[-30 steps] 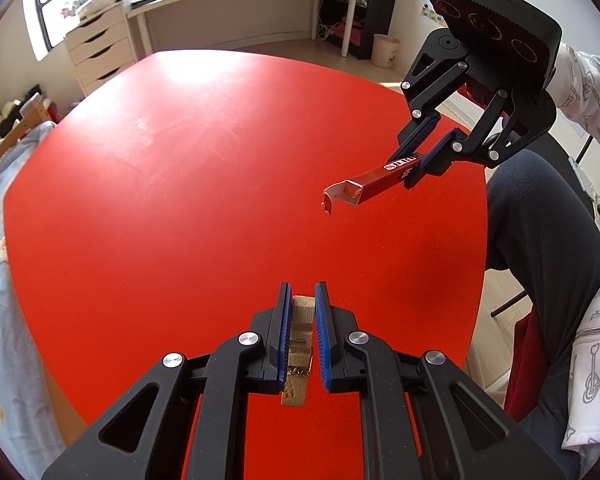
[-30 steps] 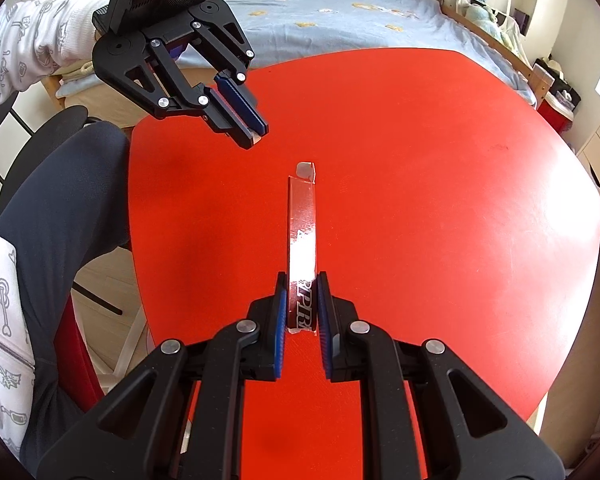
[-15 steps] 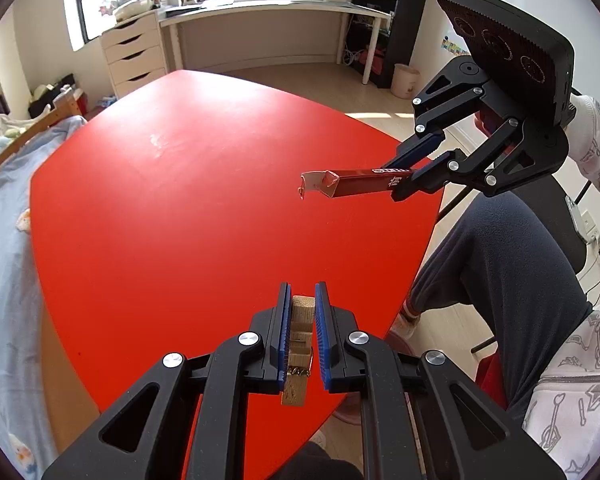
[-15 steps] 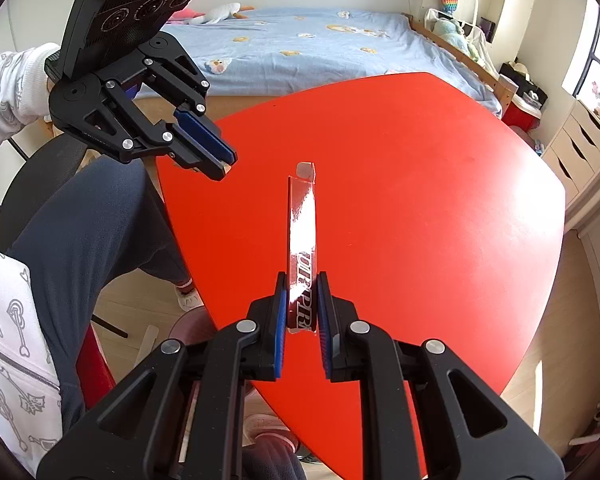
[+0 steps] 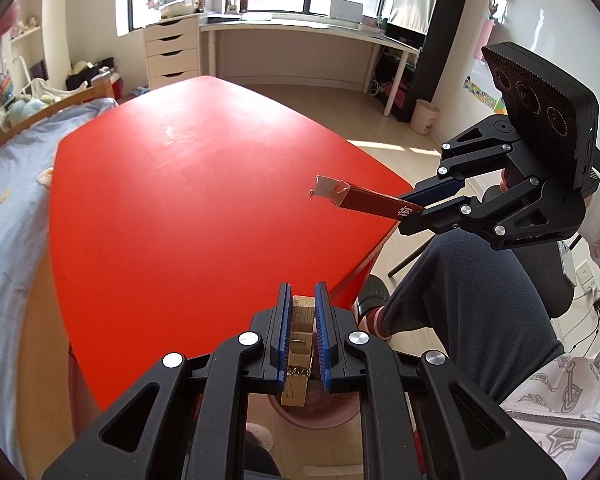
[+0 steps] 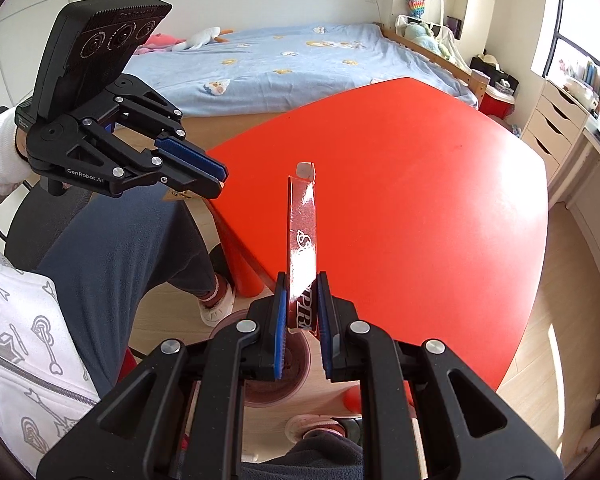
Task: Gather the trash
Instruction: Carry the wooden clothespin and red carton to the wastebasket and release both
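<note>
In the left wrist view, the left gripper (image 5: 303, 320) is clenched on a wooden clothespin (image 5: 298, 354) between its 2 blue pads, above the rim of a pink bin (image 5: 332, 420) on the floor beside the red table (image 5: 180, 208); to the front right of the fingers, the right gripper (image 5: 422, 206) holds a long red box (image 5: 374, 204) with its open flap pointing away. In the right wrist view, the right gripper (image 6: 303, 300) grasps the red box (image 6: 302, 224) by its near end, the box reaching forward over the table edge (image 6: 420, 208), the pink bin (image 6: 268, 376) lies under the fingers, and the left gripper (image 6: 216, 178) is front left, closed on the clothespin (image 6: 178, 195).
</note>
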Available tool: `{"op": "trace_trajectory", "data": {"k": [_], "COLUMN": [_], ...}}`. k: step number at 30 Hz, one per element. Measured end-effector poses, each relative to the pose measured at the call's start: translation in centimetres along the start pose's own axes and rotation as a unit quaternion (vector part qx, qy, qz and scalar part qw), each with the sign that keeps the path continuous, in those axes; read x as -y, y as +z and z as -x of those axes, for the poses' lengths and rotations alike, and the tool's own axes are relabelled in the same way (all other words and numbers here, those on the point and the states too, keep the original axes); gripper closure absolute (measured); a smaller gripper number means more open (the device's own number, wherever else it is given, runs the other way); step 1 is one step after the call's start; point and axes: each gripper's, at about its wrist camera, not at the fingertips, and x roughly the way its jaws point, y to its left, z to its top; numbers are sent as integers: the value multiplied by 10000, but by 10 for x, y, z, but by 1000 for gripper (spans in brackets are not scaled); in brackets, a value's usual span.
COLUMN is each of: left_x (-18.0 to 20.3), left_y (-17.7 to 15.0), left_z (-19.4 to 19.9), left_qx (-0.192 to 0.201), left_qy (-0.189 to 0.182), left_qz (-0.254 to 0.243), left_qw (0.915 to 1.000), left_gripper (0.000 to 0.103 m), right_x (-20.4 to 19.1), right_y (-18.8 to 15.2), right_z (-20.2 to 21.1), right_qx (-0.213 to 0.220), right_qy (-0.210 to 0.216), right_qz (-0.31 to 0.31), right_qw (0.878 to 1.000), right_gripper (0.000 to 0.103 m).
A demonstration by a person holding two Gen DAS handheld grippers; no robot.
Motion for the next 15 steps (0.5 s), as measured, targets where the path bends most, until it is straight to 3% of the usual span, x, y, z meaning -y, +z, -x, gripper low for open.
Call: {"op": "trace_trajectory", "data": {"k": [15], "left_x": [27], "left_y": [-40], "left_z": [-1], "left_qx": [23], "left_qy": [108], "left_qz": [462], "left_qw": [9989], "left_gripper": [91], "right_x": [-38], "right_y": [-49], "right_z": [-9], "right_qx": [-39], "right_qy": [63], "right_qz": [-689], "right_qw": [9976], "right_gripper": [90]}}
